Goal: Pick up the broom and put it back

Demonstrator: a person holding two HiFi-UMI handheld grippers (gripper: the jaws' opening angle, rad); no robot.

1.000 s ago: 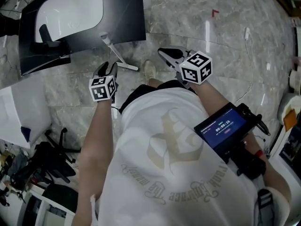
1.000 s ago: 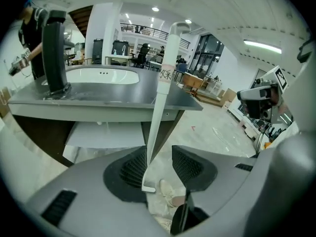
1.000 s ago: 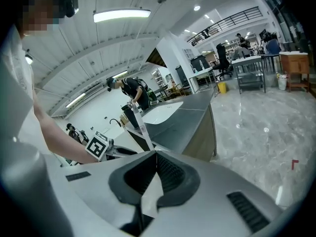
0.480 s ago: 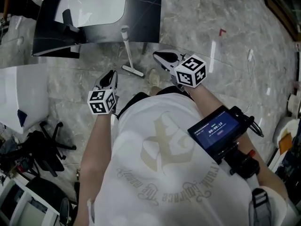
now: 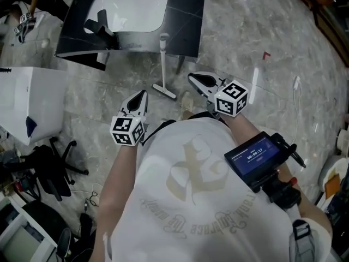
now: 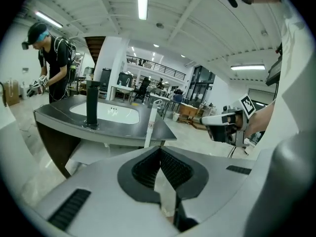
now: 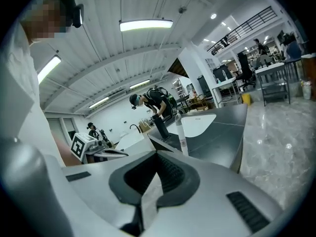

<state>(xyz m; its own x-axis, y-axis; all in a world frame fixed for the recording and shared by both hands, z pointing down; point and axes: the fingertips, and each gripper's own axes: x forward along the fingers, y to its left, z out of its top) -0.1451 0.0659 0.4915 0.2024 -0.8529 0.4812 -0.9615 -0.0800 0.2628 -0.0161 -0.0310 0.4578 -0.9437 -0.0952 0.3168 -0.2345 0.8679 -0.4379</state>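
The broom [image 5: 163, 59] has a white handle that leans against the front edge of the dark sink counter [image 5: 188, 34], and its head [image 5: 164, 90] rests on the marble floor. My left gripper [image 5: 143, 93] hovers just left of the broom head, shut with nothing between its pads. My right gripper [image 5: 192, 76] is to the right of the head, also shut and empty. In the left gripper view the broom handle [image 6: 150, 127] stands ahead beyond the left gripper [image 6: 160, 149]. In the right gripper view the handle [image 7: 181, 135] rises past the right gripper [image 7: 157, 154].
The counter holds a white basin [image 5: 131, 10] and a black faucet [image 5: 98, 26]. A white box [image 5: 30, 105] and a black chair base [image 5: 52, 171] lie to the left. A person [image 6: 52, 63] works at the counter's far side. A screen device [image 5: 256, 157] hangs at my right.
The counter and broom have shifted lower and to the right in the head view as I came closer. The left gripper's jaws, spread a second ago, have closed.
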